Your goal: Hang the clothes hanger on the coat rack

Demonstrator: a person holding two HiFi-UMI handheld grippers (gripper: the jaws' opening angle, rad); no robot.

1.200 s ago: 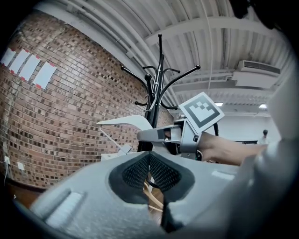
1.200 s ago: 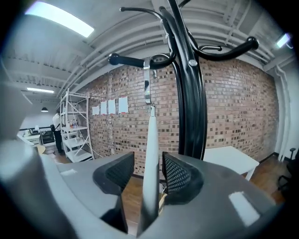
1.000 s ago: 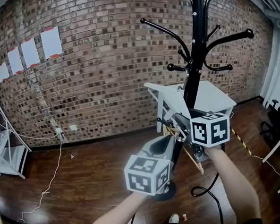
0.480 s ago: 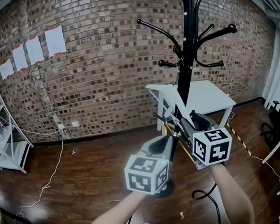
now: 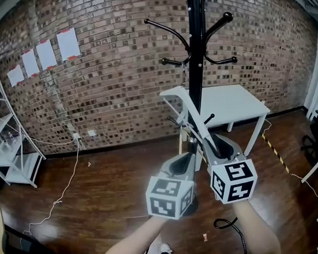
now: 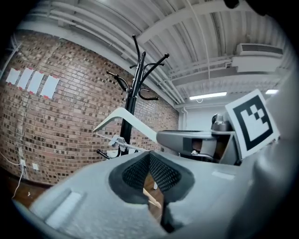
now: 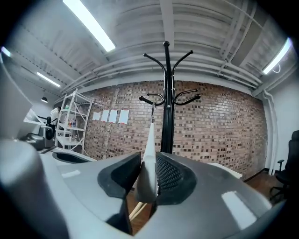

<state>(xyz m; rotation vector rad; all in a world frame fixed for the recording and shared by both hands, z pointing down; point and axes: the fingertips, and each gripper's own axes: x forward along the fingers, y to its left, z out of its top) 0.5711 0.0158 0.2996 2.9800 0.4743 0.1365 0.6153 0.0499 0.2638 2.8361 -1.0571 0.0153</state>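
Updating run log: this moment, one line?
right gripper: jaws just closing on hanger | left gripper: shut | coat rack: ahead

A brick wall (image 5: 119, 88) fills the background, with four paper sheets (image 5: 46, 53) on it at ten o'clock. A white shelf unit (image 5: 13, 154) stands at nine o'clock and a white surface (image 5: 238, 103) at two. On the wooden floor (image 5: 99, 208), a white cable (image 5: 66, 187) trails at eight and striped tape (image 5: 273, 151) lies at four.

Evenly bright, lit from ceiling tube lights (image 7: 88, 25) overhead; faint sheen on wooden floor (image 5: 99, 197); heavy fisheye bowing of brick wall (image 5: 107, 73); black vignette around both gripper views; left gripper (image 6: 149, 156) body soft, out of focus
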